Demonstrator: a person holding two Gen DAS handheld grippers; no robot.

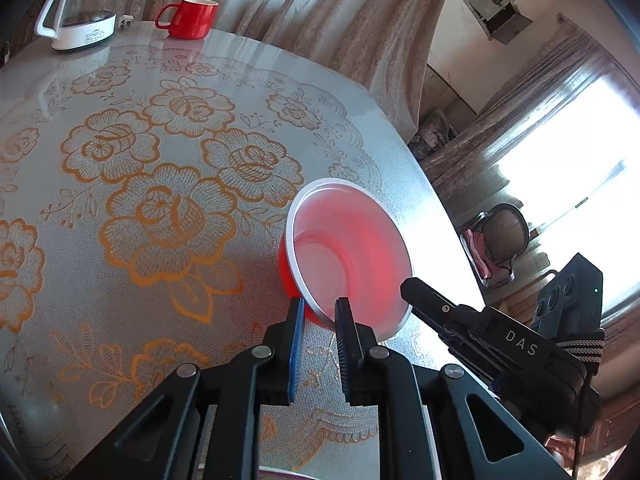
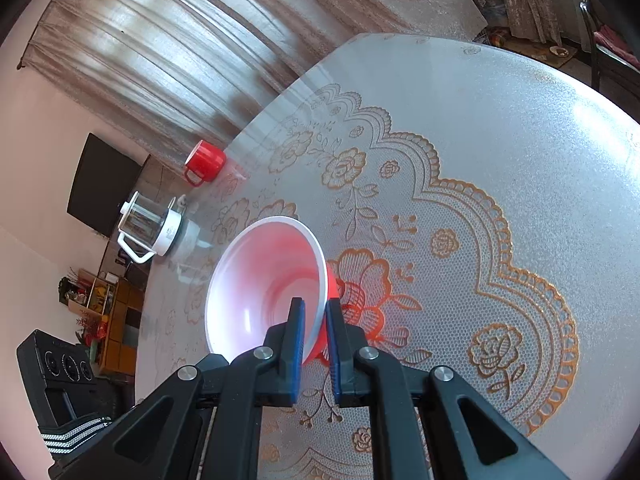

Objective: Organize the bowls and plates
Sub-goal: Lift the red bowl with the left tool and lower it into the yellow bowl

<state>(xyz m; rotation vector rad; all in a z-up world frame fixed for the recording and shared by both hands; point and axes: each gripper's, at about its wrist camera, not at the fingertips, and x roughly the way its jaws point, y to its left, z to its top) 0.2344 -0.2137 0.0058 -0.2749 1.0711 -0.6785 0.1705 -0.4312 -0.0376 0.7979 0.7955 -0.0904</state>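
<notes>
A red bowl (image 1: 348, 256) with a white inside is tilted over the table, its opening turned toward the camera. My left gripper (image 1: 320, 310) is shut on its near rim, one blue pad inside and one outside. In the left wrist view my right gripper (image 1: 406, 285) reaches in from the right, its black tip at the bowl's right rim. In the right wrist view my right gripper (image 2: 316, 308) is shut on the rim of a red bowl (image 2: 264, 280) of the same look. I cannot tell whether it is the same bowl. The left gripper's body (image 2: 56, 364) shows at lower left.
The round table (image 1: 404, 184) carries a lace cloth with orange flowers (image 2: 480, 240). At its far side stand a red mug (image 1: 192, 18) (image 2: 204, 164) and a glass kettle (image 1: 82, 12) (image 2: 150, 232). Curtains hang behind. A chair (image 1: 506, 232) stands past the table's right edge.
</notes>
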